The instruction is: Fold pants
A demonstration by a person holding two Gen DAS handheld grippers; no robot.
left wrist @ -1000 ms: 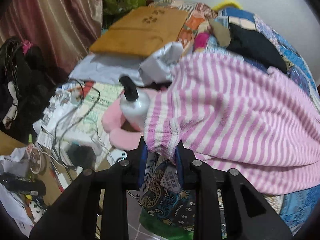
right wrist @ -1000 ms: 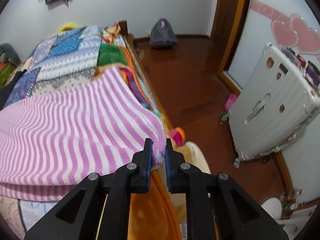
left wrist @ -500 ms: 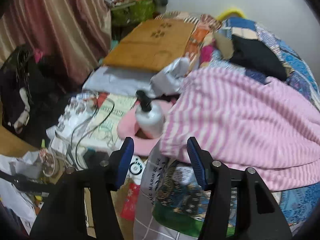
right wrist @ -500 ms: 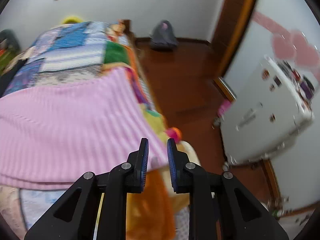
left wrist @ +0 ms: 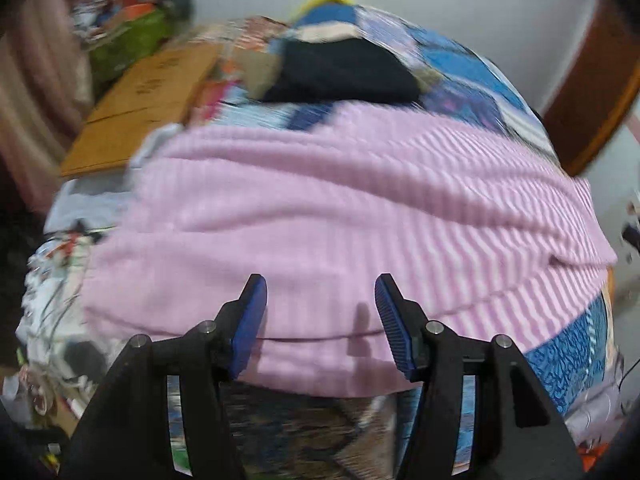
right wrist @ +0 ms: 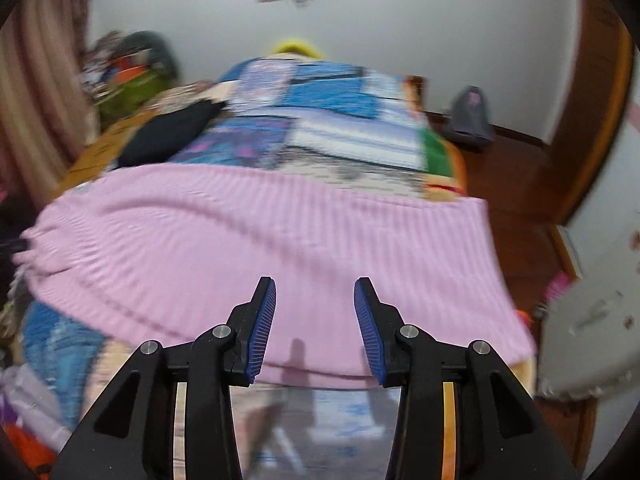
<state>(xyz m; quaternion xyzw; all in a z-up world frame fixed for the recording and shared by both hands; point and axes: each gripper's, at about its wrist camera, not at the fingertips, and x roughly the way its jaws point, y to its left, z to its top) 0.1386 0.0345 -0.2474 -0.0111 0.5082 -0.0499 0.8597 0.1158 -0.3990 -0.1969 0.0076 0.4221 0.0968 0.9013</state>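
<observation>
Left wrist view: the left gripper (left wrist: 320, 320) is hovering with jaws apart and nothing between them, over the near edge of the pink striped pants (left wrist: 340, 216), which are lying spread across the patchwork bedspread (left wrist: 460, 80). Right wrist view: the right gripper (right wrist: 315, 320), its jaws having just been opening, is holding nothing above the same pants (right wrist: 260, 240); a grey bag (right wrist: 472, 116) is sitting on the wooden floor (right wrist: 516, 176).
</observation>
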